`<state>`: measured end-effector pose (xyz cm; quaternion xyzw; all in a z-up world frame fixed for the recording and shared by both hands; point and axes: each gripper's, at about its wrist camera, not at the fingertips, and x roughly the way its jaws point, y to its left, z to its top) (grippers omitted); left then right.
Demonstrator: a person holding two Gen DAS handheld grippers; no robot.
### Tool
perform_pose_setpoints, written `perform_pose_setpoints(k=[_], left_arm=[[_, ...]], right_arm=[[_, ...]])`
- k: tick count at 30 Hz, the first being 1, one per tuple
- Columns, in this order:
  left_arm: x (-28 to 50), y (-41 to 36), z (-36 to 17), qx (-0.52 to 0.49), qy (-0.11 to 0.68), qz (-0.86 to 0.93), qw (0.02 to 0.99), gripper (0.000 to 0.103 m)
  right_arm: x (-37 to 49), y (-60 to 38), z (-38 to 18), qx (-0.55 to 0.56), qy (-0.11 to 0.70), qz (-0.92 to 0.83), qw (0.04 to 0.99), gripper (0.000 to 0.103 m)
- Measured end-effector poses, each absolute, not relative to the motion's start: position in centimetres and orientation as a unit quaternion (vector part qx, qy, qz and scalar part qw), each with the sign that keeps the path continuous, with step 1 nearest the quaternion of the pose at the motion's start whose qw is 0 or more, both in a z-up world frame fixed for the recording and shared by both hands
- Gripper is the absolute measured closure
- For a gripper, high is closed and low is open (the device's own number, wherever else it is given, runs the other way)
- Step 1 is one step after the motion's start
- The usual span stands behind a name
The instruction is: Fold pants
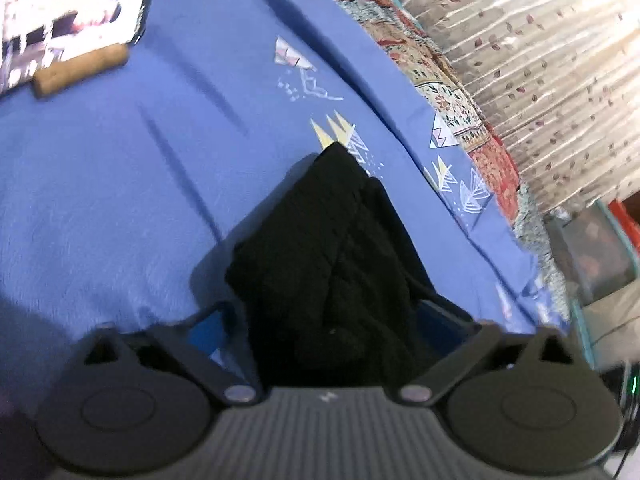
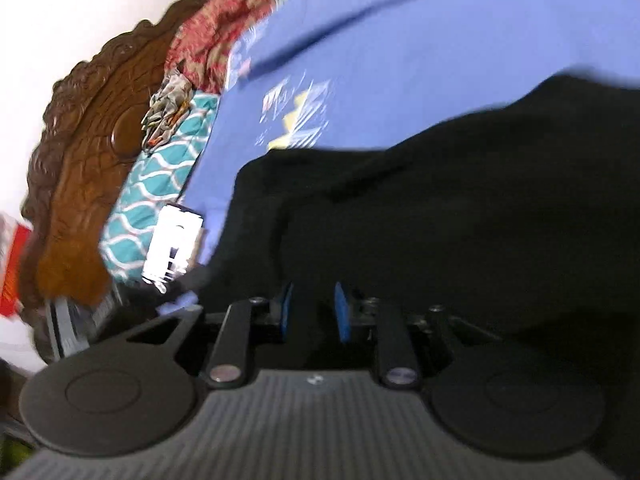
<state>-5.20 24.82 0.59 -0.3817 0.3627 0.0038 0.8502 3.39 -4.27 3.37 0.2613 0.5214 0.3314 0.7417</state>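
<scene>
The black pants (image 1: 332, 264) hang bunched between the spread fingers of my left gripper (image 1: 328, 320), lifted above the blue bedsheet (image 1: 100, 180). The jaws look wide apart with cloth between them; whether they pinch it I cannot tell. In the right wrist view the black pants (image 2: 440, 208) spread across the bed in front of my right gripper (image 2: 312, 312). Its blue pads (image 2: 342, 316) stand close together with dark cloth between them.
A phone with a lit screen (image 1: 68, 20) and a brown block (image 1: 80, 70) lie on the sheet at far left. Patterned blankets (image 1: 452, 92) and a curtain (image 1: 540, 60) line the bed's far side. A carved wooden headboard (image 2: 88, 160) and teal pillow (image 2: 160, 168) stand left.
</scene>
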Motion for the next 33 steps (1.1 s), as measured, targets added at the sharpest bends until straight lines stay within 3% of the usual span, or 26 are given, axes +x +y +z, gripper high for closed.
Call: perform_pose_setpoints(k=[1,2,4,9,16,18,20,22,25,28,33], left_arm=[[-5.0,24.5,0.7,-0.367,0.372,0.004,0.853,0.060],[-5.1,24.3,0.7,-0.359,0.376,0.008,0.854,0.062],[-5.5,23.7,1.5,-0.349,0.365,0.001,0.863,0.070],[-6.6,18.3,5.9,-0.227,0.321,-0.042,0.919,0.070],[-8.3,6.7,8.2,-0.036,0.312,-0.186,0.931,0.069],[-8.5,3.4,7.4,0.012,0.334,-0.230,0.914,0.065],[-8.9,0.8,6.5,0.056,0.349,-0.251,0.901,0.051],[-9.2,-0.8,6.2,0.076,0.355,-0.271,0.892,0.031],[-10.1,-1.4,7.0,0.096,0.335,-0.275,0.896,0.011],[-11.2,0.4,9.0,0.077,0.312,-0.273,0.907,0.008],[-11.4,7.2,10.9,-0.057,0.302,-0.227,0.924,0.007]], right_arm=[[4.0,-3.1,2.8,0.268,0.537,0.325,0.731,0.078],[4.3,-2.4,2.3,0.268,0.552,0.317,0.723,0.078],[4.2,-1.0,1.0,0.247,0.569,0.295,0.727,0.090],[3.6,-2.8,1.7,0.282,0.556,0.298,0.723,0.086],[1.9,-12.7,3.2,0.387,0.463,0.252,0.756,0.063],[1.0,-15.7,3.5,0.415,0.436,0.233,0.764,0.053],[-0.1,-17.8,3.4,0.436,0.418,0.212,0.768,0.048],[-1.0,-19.4,3.1,0.447,0.408,0.192,0.773,0.033],[-1.6,-20.3,3.0,0.449,0.401,0.178,0.779,0.027],[-1.4,-20.1,3.2,0.451,0.396,0.187,0.778,0.019],[-0.7,-17.5,4.1,0.393,0.413,0.238,0.787,0.017]])
